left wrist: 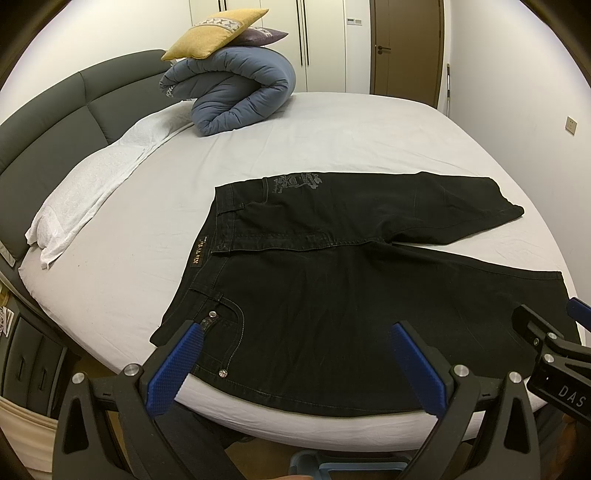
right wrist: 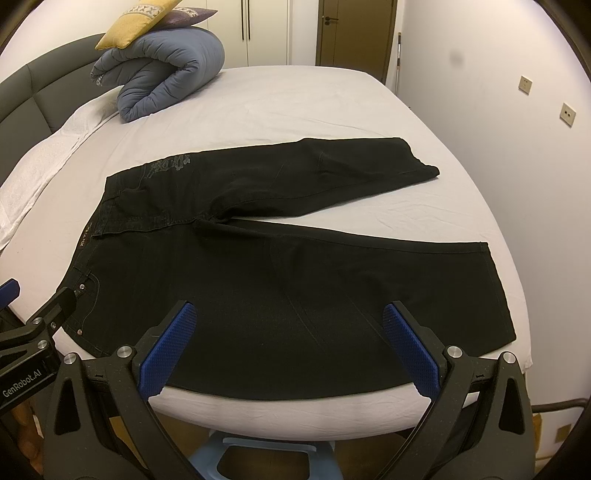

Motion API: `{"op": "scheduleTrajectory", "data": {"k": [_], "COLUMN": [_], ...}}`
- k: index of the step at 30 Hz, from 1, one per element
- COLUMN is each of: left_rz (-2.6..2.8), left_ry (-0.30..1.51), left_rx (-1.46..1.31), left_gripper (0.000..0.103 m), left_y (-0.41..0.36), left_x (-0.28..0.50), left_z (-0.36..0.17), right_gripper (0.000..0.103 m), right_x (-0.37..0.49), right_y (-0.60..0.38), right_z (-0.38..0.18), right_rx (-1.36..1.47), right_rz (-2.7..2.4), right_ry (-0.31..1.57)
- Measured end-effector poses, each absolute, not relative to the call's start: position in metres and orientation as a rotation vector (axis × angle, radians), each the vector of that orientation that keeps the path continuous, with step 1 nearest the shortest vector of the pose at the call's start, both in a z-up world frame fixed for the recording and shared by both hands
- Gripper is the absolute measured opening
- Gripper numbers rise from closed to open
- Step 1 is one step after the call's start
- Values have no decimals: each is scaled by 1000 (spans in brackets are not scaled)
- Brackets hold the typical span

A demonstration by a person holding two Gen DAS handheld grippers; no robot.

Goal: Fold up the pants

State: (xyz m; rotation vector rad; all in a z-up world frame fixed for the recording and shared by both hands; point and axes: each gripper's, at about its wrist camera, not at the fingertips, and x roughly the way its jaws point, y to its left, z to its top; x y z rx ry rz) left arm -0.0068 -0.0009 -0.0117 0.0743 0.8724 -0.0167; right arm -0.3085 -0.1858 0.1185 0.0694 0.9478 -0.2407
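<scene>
Black pants point(left wrist: 332, 280) lie spread flat on the bed, waistband to the left, two legs running right and splayed apart; they also show in the right wrist view point(right wrist: 280, 258). My left gripper point(left wrist: 295, 332) is open and empty, hovering over the near edge by the front pocket and waist. My right gripper point(right wrist: 288, 314) is open and empty, over the near leg's lower edge. Each gripper shows at the other view's edge, the right one point(left wrist: 546, 350) and the left one point(right wrist: 48, 314).
The bed point(left wrist: 332, 140) has a grey sheet and a dark padded headboard point(left wrist: 55, 110) at the left. A rolled blue duvet point(left wrist: 240, 96) with a yellow pillow point(left wrist: 218, 33) sits at the far side. A white towel point(left wrist: 92, 184) lies along the headboard.
</scene>
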Motion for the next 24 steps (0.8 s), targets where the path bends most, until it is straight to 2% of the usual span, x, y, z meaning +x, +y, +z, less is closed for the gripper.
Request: {"op": "scheduleTrajectory", "data": {"k": [24], "left_rz": [-16], "left_ry": [875], "left_rx": [75], "left_gripper": [103], "left_y": [-1], "left_x": [-7], "left_z": [-13], "right_gripper": [103], "right_x": [-309], "right_y": [-185], "right_z": [118], "right_rx": [69], "right_rz": [-241], "right_ry": [948]}}
